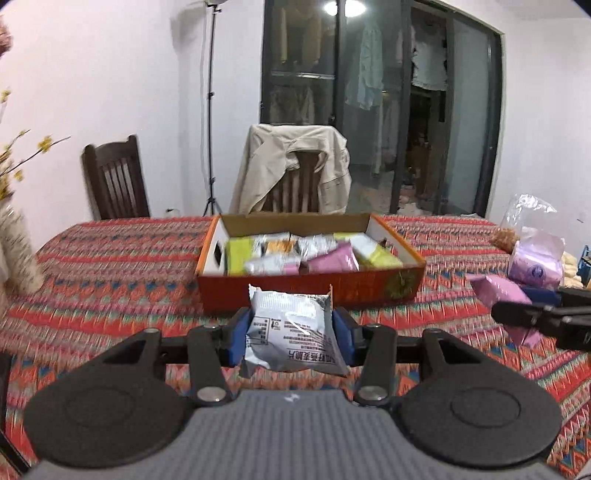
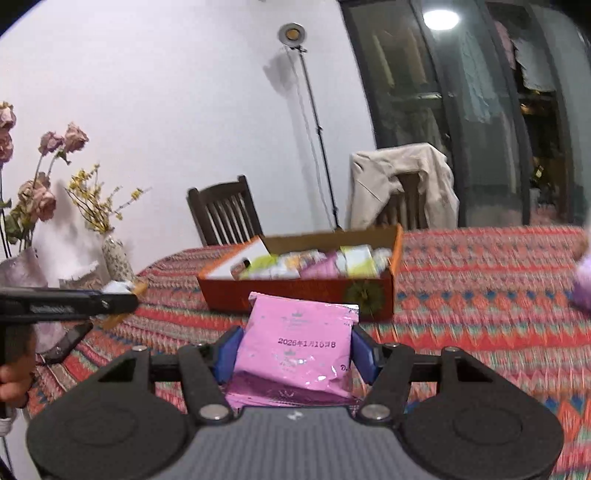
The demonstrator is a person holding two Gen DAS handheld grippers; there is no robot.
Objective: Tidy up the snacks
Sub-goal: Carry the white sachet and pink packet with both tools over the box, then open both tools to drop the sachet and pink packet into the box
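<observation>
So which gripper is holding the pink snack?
The right gripper: its pink packet has a printed date, while the left gripper holds a silver packet.

The wall (image 1: pixel 147 74) is white, and a tall lamp stand (image 1: pixel 211 110) stands by it with its round light (image 2: pixel 292 34) on top. A dark wooden chair (image 1: pixel 115 177) sits behind the table with the red zigzag cloth (image 1: pixel 110 266), and another chair wears a cream jacket (image 1: pixel 288 166). Big dark glass doors (image 1: pixel 369 92) show hanging clothes, and flowers in vases (image 2: pixel 92 206) stand at the side.
</observation>
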